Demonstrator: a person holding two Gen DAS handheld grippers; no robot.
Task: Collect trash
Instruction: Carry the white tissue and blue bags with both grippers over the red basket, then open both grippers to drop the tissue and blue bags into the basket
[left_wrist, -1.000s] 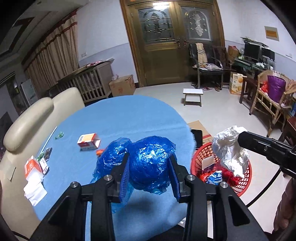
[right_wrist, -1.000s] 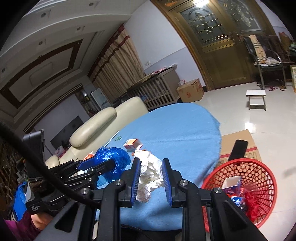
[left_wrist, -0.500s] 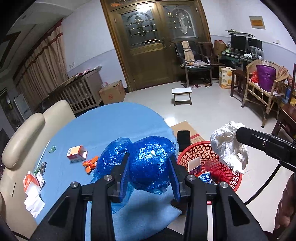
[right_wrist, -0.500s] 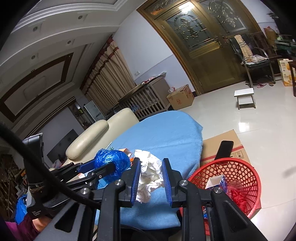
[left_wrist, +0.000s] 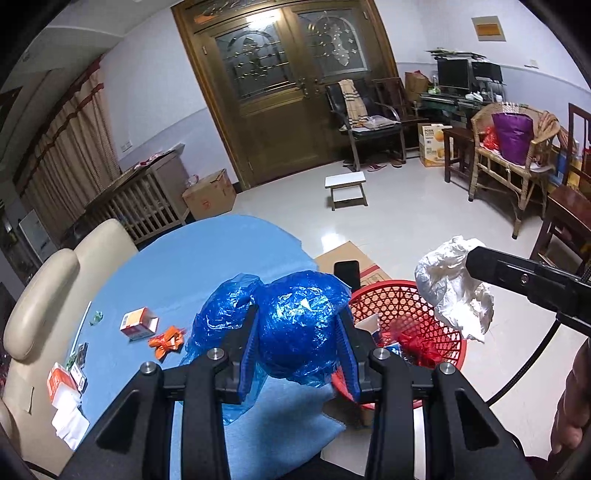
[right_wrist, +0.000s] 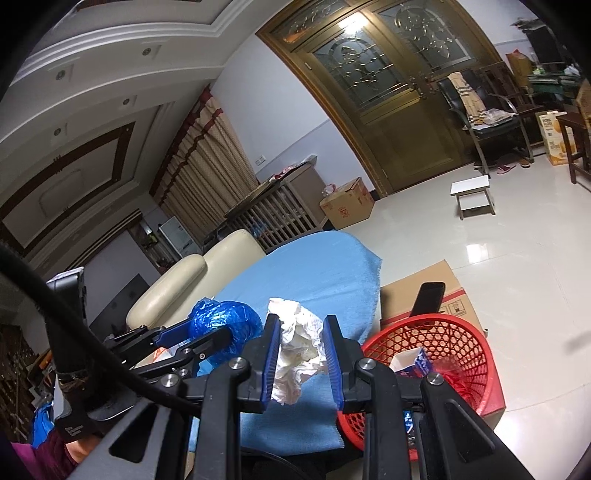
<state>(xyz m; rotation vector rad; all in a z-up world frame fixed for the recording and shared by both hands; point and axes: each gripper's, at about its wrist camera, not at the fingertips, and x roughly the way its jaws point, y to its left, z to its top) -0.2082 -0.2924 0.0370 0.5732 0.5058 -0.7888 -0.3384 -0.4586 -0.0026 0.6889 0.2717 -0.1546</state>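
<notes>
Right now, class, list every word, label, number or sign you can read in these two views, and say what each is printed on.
"PORK": top line on the yellow carton beside the chairs; the lines below are blurred.
"Data Acquisition System": apparently, small print on the left gripper body, right wrist view.
Too small or blurred: the orange wall sign, the small box on the table, the red print on the cardboard box.

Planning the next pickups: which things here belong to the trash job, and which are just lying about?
Job: blue plastic bag in left gripper; white crumpled paper in right gripper; red basket; orange wrapper; small carton.

Lying about: phone, cardboard box, white stool.
</notes>
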